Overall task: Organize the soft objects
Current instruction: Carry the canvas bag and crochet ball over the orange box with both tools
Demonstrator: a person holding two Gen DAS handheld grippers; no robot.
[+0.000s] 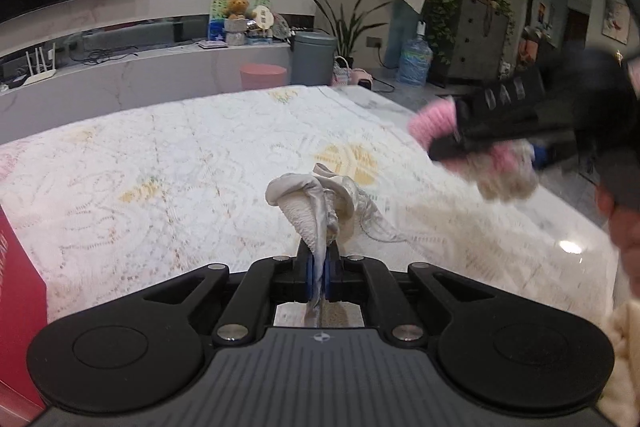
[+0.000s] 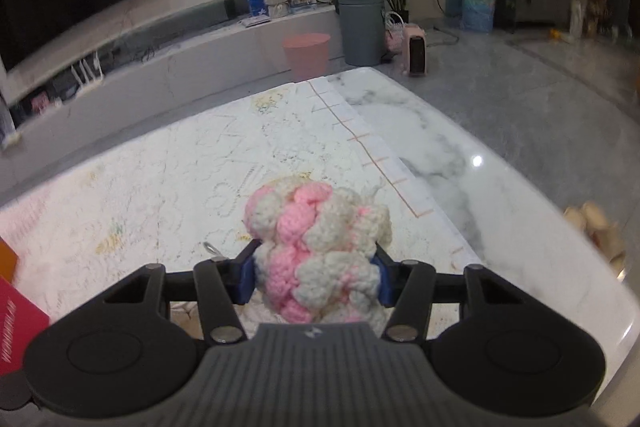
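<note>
The left gripper (image 1: 319, 263) has its fingers pressed narrow on a white-grey cloth (image 1: 316, 205), whose bunched top stands above the lace-covered worktop (image 1: 180, 163); its lower end drops out of sight between the blue pads. The right gripper (image 2: 316, 277) clamps a pink-and-cream knitted bundle (image 2: 320, 247), which hides the fingertips. Seen from the left wrist, that gripper is motion-blurred. A red box (image 1: 18, 307) is cut off at the left edge.

A: What carries everything?
B: A white marble tabletop (image 2: 440, 155), with a pale patterned cloth (image 2: 192, 179) spread over most of it.
A: Anything else lying there?
B: A red box (image 2: 20, 319) at the near left edge.
</note>
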